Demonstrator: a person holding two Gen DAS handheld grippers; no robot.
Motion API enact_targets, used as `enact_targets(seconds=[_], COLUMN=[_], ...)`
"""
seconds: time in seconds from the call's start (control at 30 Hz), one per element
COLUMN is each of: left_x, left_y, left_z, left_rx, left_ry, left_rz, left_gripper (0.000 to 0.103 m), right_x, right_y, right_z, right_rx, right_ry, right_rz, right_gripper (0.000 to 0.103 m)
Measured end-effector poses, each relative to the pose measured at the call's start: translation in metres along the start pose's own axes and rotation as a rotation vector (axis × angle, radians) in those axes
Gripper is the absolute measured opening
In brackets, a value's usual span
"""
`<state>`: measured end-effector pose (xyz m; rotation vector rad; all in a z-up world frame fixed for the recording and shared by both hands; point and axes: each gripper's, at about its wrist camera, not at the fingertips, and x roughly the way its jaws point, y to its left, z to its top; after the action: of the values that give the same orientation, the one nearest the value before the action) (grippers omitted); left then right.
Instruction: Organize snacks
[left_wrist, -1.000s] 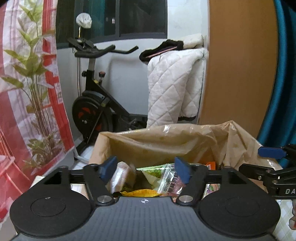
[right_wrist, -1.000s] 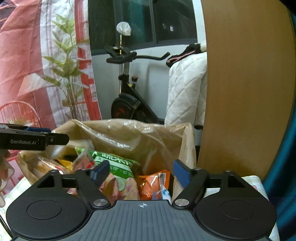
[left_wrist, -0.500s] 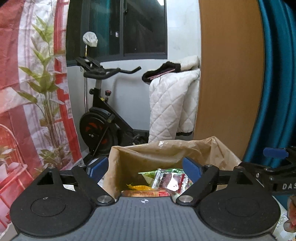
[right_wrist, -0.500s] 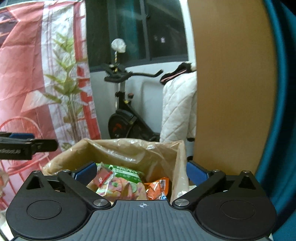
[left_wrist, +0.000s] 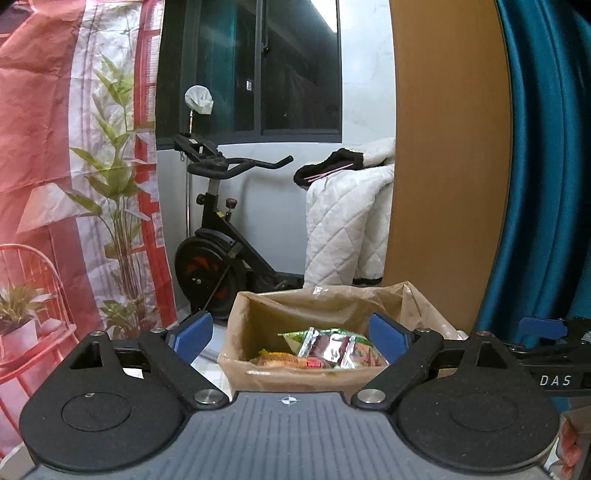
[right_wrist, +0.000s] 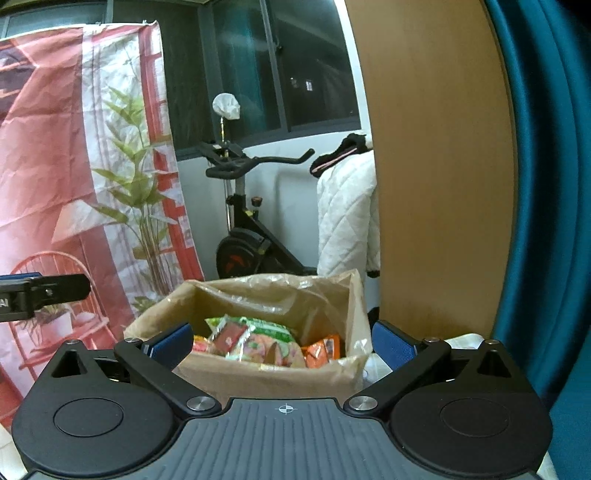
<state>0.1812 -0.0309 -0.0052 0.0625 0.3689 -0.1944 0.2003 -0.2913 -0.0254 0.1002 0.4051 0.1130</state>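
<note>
- Left wrist view: left gripper (left_wrist: 291, 338) is standing spread wide, blue pads either side of the box (left_wrist: 295, 376) as framed, nothing between them, not touching it; its jaws have just been opening.
- Box is sitting ahead and below the gripper, brown cardboard lined with a crinkly clear bag (left_wrist: 325, 299), top open.
- Snacks (left_wrist: 325, 349) are lying inside at the near side: a green packet, a silvery-red wrapper, a yellow-orange one, all loose and overlapping.
- Only this view is showing the right gripper (left_wrist: 541, 328) from the side, poking in at the right edge with a blue pad tip, and fingertips (left_wrist: 569, 443) of the person at the lower right corner.
- Right wrist view: right gripper (right_wrist: 282, 339) is also gaping fully, empty, pads flanking the box (right_wrist: 258, 376) without contact; its jaws have just been opening too.
- This view is looking deeper into the box: green-and-white packet (right_wrist: 258, 328), a small red sachet (right_wrist: 231, 334) on top of it, orange packets (right_wrist: 325, 350) at the right side that the other view is not showing.
- Bag (right_wrist: 295, 291) is bunching up over the far and right walls.
- Left gripper (right_wrist: 40, 293) is showing only as a black arm at the left edge.
- Behind the box in both views: exercise bike (left_wrist: 218, 254), white quilt (left_wrist: 347, 225), wooden panel (left_wrist: 447, 147), teal curtain (left_wrist: 546, 147), printed sheet (left_wrist: 74, 166).
</note>
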Motion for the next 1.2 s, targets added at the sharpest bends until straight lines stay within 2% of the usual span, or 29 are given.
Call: enact_targets(seconds=[0.1,0.27,0.6,1.2], left_x=[-0.004,-0.009,-0.019,-0.019], left_y=[-0.002,0.000,0.000,0.000], left_z=[-0.003,-0.006,-0.007,-0.012], left_rx=[0.004,-0.028,-0.014,-0.027], left_ry=[-0.014,-0.015,-0.038,-0.025], left_rz=[0.033,0.038,0.096,0.107], left_gripper=[0.093,0.093,0.093,0.093], right_x=[-0.008,-0.013,-0.016,-0.015], right_y=[0.002,0.003,0.007,0.014], right_z=[-0.003,-0.006,-0.002,-0.003], right_rx=[-0.010,-0.024,-0.055,-0.095], right_ry=[-0.002,0.007,0.005,0.003], right_rz=[-0.005,-0.009,-0.013,-0.029], right_gripper=[0.102,0.102,0.102,0.102])
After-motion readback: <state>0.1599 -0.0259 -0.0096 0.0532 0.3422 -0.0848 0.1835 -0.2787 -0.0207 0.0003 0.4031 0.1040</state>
